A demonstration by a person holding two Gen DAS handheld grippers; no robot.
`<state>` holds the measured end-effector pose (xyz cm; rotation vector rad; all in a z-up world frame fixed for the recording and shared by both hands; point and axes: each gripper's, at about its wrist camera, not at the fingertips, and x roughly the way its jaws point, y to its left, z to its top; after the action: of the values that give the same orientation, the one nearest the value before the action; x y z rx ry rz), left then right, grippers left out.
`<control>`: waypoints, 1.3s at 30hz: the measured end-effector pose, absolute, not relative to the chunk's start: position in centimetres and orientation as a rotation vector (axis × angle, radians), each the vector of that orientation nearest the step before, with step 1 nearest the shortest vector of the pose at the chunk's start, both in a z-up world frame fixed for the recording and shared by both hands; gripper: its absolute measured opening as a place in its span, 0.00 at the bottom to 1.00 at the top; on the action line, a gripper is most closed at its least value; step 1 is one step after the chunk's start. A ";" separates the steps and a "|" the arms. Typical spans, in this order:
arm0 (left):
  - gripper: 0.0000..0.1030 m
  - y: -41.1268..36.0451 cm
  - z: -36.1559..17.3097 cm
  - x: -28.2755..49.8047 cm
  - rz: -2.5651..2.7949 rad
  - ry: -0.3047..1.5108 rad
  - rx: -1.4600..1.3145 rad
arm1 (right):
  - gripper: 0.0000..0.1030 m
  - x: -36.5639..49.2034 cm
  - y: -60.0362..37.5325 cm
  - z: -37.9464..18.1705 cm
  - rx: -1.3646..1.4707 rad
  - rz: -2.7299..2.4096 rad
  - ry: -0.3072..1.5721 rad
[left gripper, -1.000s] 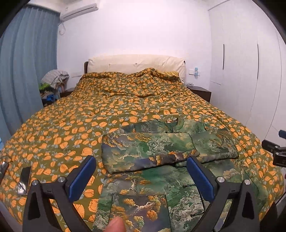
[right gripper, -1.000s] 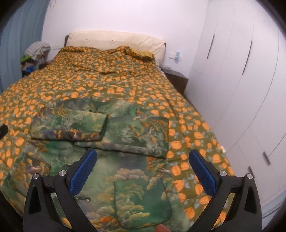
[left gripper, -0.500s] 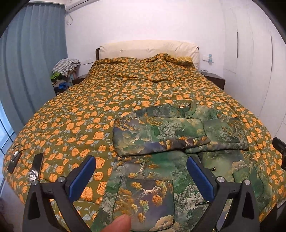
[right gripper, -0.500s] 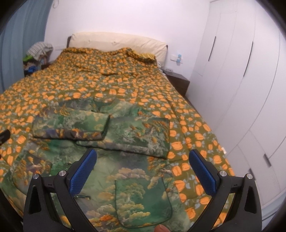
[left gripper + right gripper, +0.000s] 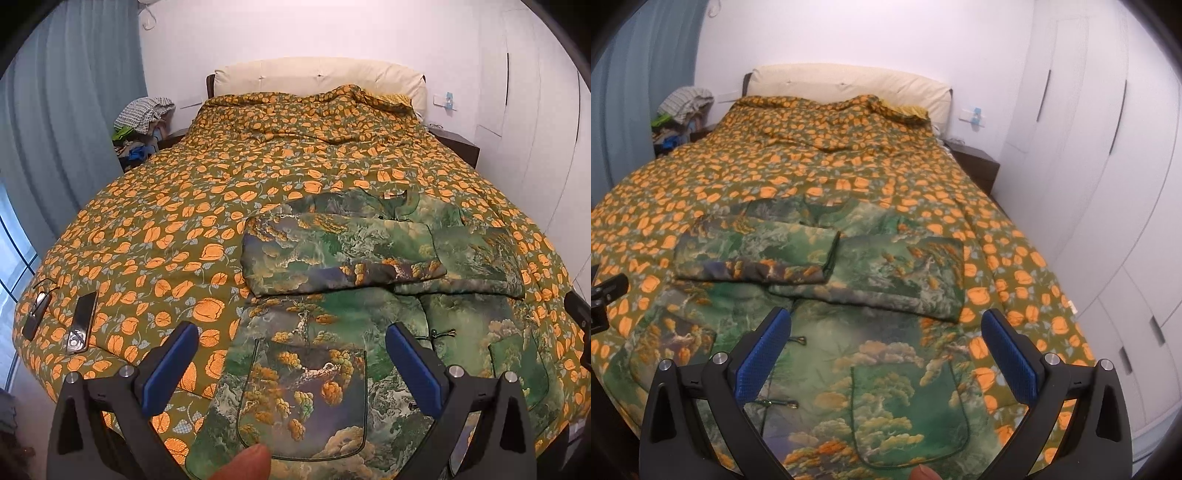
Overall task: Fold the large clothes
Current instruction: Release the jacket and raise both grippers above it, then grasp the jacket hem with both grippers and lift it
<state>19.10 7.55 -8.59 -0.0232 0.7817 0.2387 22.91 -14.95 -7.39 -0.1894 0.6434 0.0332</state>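
A: What has moved since a second ago?

B: Both my views have tipped down and drawn in a little. In the left wrist view the cream padded headboard [image 5: 317,75] sat higher before, and the green landscape-print padded jacket [image 5: 354,306] now fills more of the lower frame. The jacket itself lies as it did.

A: Where is the jacket?

B: Flat on the bed, on the olive quilt with orange leaf print [image 5: 177,229], in the lower centre and lower right of the left view and across the lower middle of the right view. Both sleeves are folded in over the chest: the left sleeve [image 5: 332,254] lies on top and the right sleeve [image 5: 901,273] beside it, their cuffs overlapping near the middle. A patch pocket [image 5: 306,398] sits at the bottom centre of the left view.

A: And your tools?

B: My left hand-held gripper [image 5: 291,365] hangs over the pocket with its blue pads [image 5: 171,360] wide apart, gripping nothing. My right hand-held gripper [image 5: 886,358] is likewise spread wide over the jacket's lower front, clear of the cloth. A fingertip [image 5: 247,461] shows at the bottom edge.

A: Anything else?

B: A dark phone [image 5: 82,321] and folded glasses [image 5: 37,308] lie on the quilt at the left edge, and a heap of clothes [image 5: 144,118] sits at upper left by the blue curtain [image 5: 62,110].
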 end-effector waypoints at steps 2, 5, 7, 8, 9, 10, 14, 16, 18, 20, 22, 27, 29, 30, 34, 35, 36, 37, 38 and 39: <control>1.00 7.5 -8.7 19.3 0.245 0.786 -0.020 | 1.00 23.0 -14.8 -7.5 -0.189 0.039 0.650; 1.00 7.5 -8.8 19.4 0.249 0.794 -0.016 | 1.00 23.1 -14.6 -7.7 -0.189 0.043 0.655; 1.00 7.5 -9.0 19.5 0.248 0.800 -0.015 | 1.00 23.1 -14.6 -7.9 -0.187 0.045 0.659; 1.00 7.4 -9.0 19.5 0.251 0.805 -0.012 | 1.00 23.1 -14.6 -8.0 -0.186 0.046 0.662; 1.00 7.4 -9.0 19.5 0.250 0.807 -0.011 | 1.00 23.1 -14.6 -8.0 -0.187 0.048 0.665; 1.00 7.4 -9.1 19.6 0.250 0.810 -0.010 | 1.00 23.1 -14.5 -8.1 -0.187 0.050 0.667; 1.00 7.4 -9.1 19.6 0.247 0.811 -0.004 | 1.00 23.0 -14.4 -8.2 -0.187 0.057 0.671; 1.00 8.0 -9.3 19.6 0.229 0.801 -0.009 | 1.00 23.0 -14.5 -8.1 -0.180 0.071 0.670; 1.00 9.4 -9.6 19.5 0.211 0.786 -0.014 | 1.00 23.1 -15.3 -7.9 -0.149 0.108 0.656; 1.00 11.9 -10.7 19.2 0.210 0.813 -0.023 | 1.00 23.3 -17.4 -7.6 -0.085 0.147 0.640; 1.00 14.5 -12.5 19.1 0.204 0.889 -0.029 | 1.00 23.7 -20.3 -7.7 -0.028 0.172 0.653; 0.99 21.5 -20.0 17.5 0.173 1.179 -0.184 | 1.00 25.9 -27.7 -13.6 0.023 0.291 0.959; 0.99 22.8 -21.9 16.7 0.130 1.209 -0.282 | 1.00 25.6 -30.5 -16.1 0.033 0.229 1.044; 0.99 23.1 -22.8 16.2 0.099 1.215 -0.337 | 1.00 25.4 -31.8 -17.4 0.045 0.221 1.086; 0.99 22.2 -23.4 15.9 0.007 1.196 -0.382 | 0.99 24.6 -34.3 -21.4 0.116 0.225 1.221; 0.99 21.8 -23.5 15.9 -0.036 1.211 -0.389 | 0.99 24.5 -34.3 -22.2 0.135 0.237 1.238; 0.99 21.2 -23.5 16.0 -0.066 1.228 -0.388 | 0.99 24.5 -34.3 -23.0 0.155 0.251 1.257; 0.97 20.3 -23.4 15.9 -0.088 1.247 -0.357 | 0.98 24.6 -34.1 -23.7 0.172 0.266 1.276; 0.94 19.4 -23.3 15.8 -0.103 1.257 -0.323 | 0.94 24.5 -33.8 -24.1 0.179 0.275 1.285; 0.77 18.4 -23.3 15.6 -0.123 1.273 -0.280 | 0.86 24.5 -33.5 -24.3 0.182 0.286 1.290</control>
<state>15.58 18.39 -23.26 -0.2797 1.2734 -0.1232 24.52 -33.48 -24.32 0.1820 1.2901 0.2861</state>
